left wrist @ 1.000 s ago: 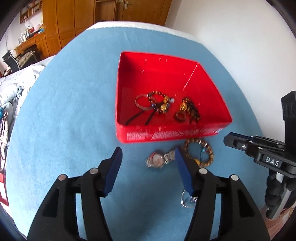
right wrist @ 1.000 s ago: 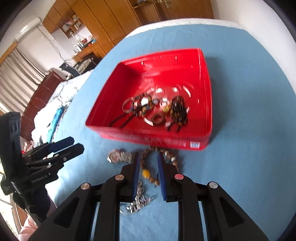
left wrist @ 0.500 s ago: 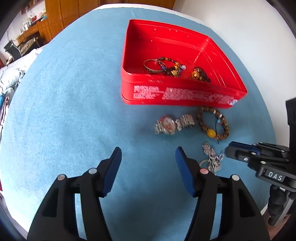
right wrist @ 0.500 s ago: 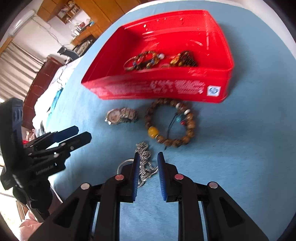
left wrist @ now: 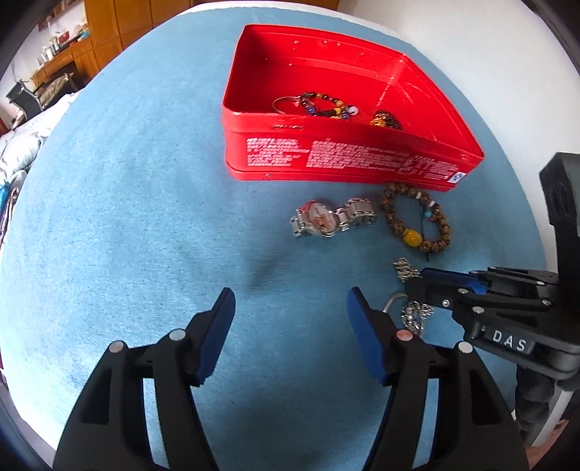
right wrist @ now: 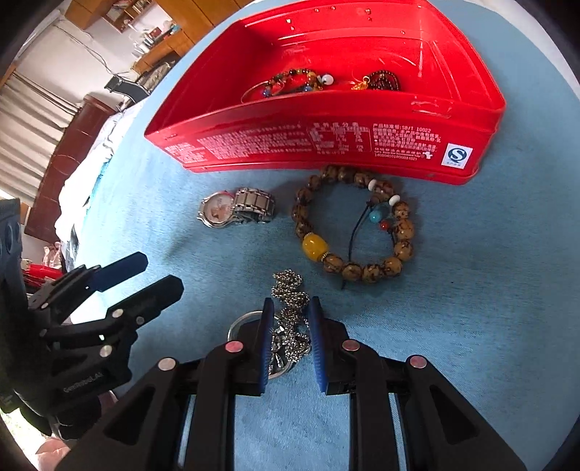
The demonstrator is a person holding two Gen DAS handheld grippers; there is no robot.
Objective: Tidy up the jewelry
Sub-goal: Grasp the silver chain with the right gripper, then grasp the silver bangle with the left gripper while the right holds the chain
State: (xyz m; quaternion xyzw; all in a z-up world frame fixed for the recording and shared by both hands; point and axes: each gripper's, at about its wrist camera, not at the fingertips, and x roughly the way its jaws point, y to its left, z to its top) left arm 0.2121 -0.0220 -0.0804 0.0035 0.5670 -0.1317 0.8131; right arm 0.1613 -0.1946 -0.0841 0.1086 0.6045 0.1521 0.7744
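A red tin [left wrist: 326, 159] stands on the blue cloth and holds a coloured bead bracelet with a bangle [left wrist: 322, 105] and a dark gold piece [left wrist: 386, 119]. In front of it lie a silver watch [left wrist: 326, 219] [right wrist: 232, 208], a brown bead bracelet [left wrist: 413, 236] [right wrist: 314, 246] and a silver chain [left wrist: 404, 268] [right wrist: 290, 286] with a ring. My right gripper [right wrist: 291, 300] [left wrist: 420, 286] is low over the chain. Its narrow jaws straddle the chain and do not visibly pinch it. My left gripper [left wrist: 290, 293] [right wrist: 161, 271] hovers over bare cloth left of the chain, its jaws opening with nothing between them.
The blue cloth [left wrist: 127, 217] covers a round table whose edge curves close on the right, by a white wall. Wooden cabinets [left wrist: 119, 21] and a bed stand far behind on the left. Bare cloth lies left of the tin.
Both grippers came down toward the cloth and back from the tin. The right one went from over the bead bracelet to straddling the chain. The left jaws spread a little wider.
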